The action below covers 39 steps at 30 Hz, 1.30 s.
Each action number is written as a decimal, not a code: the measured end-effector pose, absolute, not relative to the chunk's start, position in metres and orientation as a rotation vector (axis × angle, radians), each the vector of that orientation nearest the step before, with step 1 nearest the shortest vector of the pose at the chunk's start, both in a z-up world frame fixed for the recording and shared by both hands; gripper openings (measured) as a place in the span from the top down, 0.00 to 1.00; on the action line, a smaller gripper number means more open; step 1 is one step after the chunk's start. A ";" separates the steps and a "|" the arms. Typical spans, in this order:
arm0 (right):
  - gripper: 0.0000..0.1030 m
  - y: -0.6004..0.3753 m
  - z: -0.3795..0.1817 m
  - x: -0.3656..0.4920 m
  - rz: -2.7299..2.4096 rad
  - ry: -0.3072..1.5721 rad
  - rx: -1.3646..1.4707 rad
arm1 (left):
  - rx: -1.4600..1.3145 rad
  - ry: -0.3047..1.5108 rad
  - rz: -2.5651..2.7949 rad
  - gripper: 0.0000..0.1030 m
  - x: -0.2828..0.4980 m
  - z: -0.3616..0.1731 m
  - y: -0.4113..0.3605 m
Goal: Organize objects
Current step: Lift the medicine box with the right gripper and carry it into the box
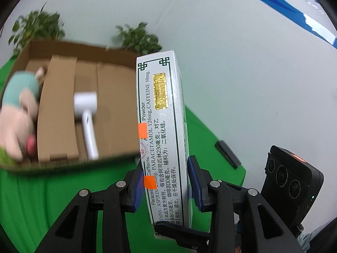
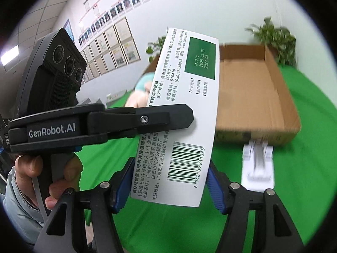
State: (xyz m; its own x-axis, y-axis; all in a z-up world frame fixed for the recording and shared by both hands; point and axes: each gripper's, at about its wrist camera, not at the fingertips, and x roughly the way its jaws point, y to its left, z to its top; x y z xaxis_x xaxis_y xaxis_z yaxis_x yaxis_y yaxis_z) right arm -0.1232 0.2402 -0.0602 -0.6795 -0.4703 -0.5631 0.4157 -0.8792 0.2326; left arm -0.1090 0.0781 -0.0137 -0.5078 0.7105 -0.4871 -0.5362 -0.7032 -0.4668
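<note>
A white medicine box (image 1: 162,130) with green print stands between the blue pads of my left gripper (image 1: 166,183), which is shut on it. The same box (image 2: 185,113) shows in the right wrist view, also between the pads of my right gripper (image 2: 170,181), which is shut on it. The left gripper's finger (image 2: 147,118) presses the box's face there. Both grippers hold the box in the air above the green cloth. The cardboard box (image 1: 69,109) lies to the left and holds a plush toy (image 1: 19,113) and a white hammer-shaped object (image 1: 86,113).
A white plastic object (image 2: 258,164) lies on the green cloth (image 2: 305,147) in front of the cardboard box (image 2: 252,97). Potted plants (image 1: 139,38) stand behind the box. A small black bar (image 1: 227,154) lies at the cloth's right edge.
</note>
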 end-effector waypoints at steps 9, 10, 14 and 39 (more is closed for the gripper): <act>0.39 0.247 -0.005 -0.165 -2.554 -0.038 0.716 | -0.746 -0.282 2.242 0.66 -0.162 0.062 0.093; 0.39 0.249 -0.001 -0.171 -2.556 -0.040 0.704 | -0.742 -0.274 2.246 0.66 -0.167 0.070 0.094; 0.39 0.257 0.017 -0.197 -2.546 -0.058 0.695 | -0.753 -0.260 2.256 0.66 -0.184 0.089 0.098; 0.40 0.289 -0.096 -0.294 -2.374 -0.214 1.136 | -1.168 -0.427 2.171 0.66 -0.301 -0.086 0.127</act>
